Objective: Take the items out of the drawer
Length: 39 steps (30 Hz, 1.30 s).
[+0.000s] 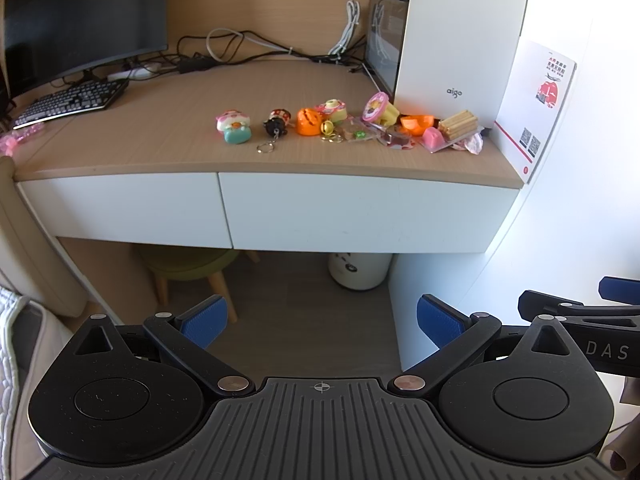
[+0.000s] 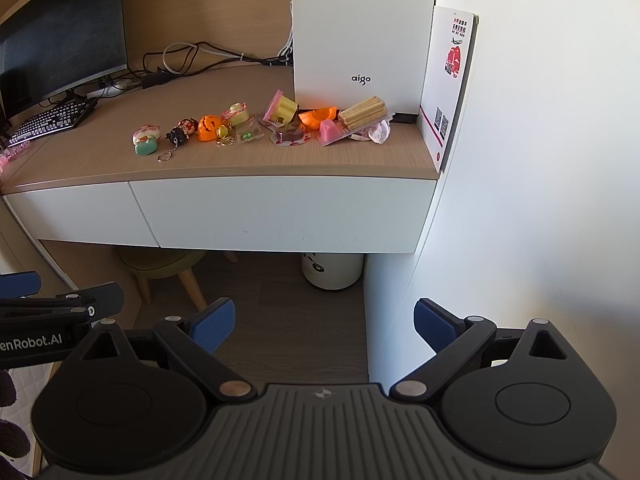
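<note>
Both grippers are hanging low in front of the desk, well back from it, with nothing between their blue pads. The left gripper (image 1: 322, 326) is holding its fingers (image 1: 206, 320) spread wide, and the right gripper (image 2: 324, 326) is doing the same with its fingers (image 2: 214, 324); each is gripping nothing. In the left wrist view the right gripper is showing at the right edge, just beside the left one.

Two white drawer fronts are sitting closed under the tabletop (image 1: 132, 136): the right drawer (image 2: 280, 212) is the wider one straight ahead, and the left drawer (image 1: 124, 208) is lying beside it.

A row of small toys is lying along the near right part of the tabletop. From the left: a pink and teal squishy toy (image 1: 234, 126), a dark doll keychain (image 1: 277, 123) with its ring toward the near edge, an orange pumpkin (image 1: 309, 121), a gold bell (image 1: 328, 129), a yellow block with a pink lid (image 1: 380, 110), an orange half shell (image 1: 416, 123), a pink block (image 1: 433, 137) and a bundle of tan sticks (image 1: 458, 124). They are crowding together toward the right end, just in front of the white computer case (image 2: 360, 32).

A monitor (image 1: 80, 16) and keyboard (image 1: 72, 100) are standing at the far left. Below the desk, a green stool (image 2: 160, 264) and a white bin (image 2: 332, 270) are resting on the floor.
</note>
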{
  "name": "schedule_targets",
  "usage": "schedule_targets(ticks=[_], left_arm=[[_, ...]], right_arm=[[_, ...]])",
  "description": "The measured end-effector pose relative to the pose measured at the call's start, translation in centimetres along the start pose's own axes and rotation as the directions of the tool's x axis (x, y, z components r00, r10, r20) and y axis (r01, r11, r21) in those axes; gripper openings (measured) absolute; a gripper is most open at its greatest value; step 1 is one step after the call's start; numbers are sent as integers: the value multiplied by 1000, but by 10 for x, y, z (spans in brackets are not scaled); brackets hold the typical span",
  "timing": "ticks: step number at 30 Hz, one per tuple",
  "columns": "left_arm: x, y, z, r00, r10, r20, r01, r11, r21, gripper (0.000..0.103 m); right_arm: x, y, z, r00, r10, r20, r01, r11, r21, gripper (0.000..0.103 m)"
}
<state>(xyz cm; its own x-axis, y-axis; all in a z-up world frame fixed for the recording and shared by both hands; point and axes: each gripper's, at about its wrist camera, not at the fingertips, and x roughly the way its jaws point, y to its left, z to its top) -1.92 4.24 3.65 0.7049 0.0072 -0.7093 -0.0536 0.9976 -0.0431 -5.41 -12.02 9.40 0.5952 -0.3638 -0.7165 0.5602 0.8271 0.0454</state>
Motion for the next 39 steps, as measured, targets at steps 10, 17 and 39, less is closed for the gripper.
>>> schedule_targets(ticks=[10, 17, 39], left_arm=[[0, 1, -1, 1000, -1, -1, 1, 1000, 0, 103], [0, 3, -3, 1000, -1, -4, 1, 1000, -4, 103], [52, 35, 14, 991, -123, -60, 120, 991, -64, 15]], right_arm=[[0, 0, 0, 1000, -1, 0, 1, 1000, 1, 97], [0, 0, -1, 1000, 0, -1, 0, 1000, 2, 97], [-17, -10, 33, 993, 81, 90, -86, 995, 54, 96]])
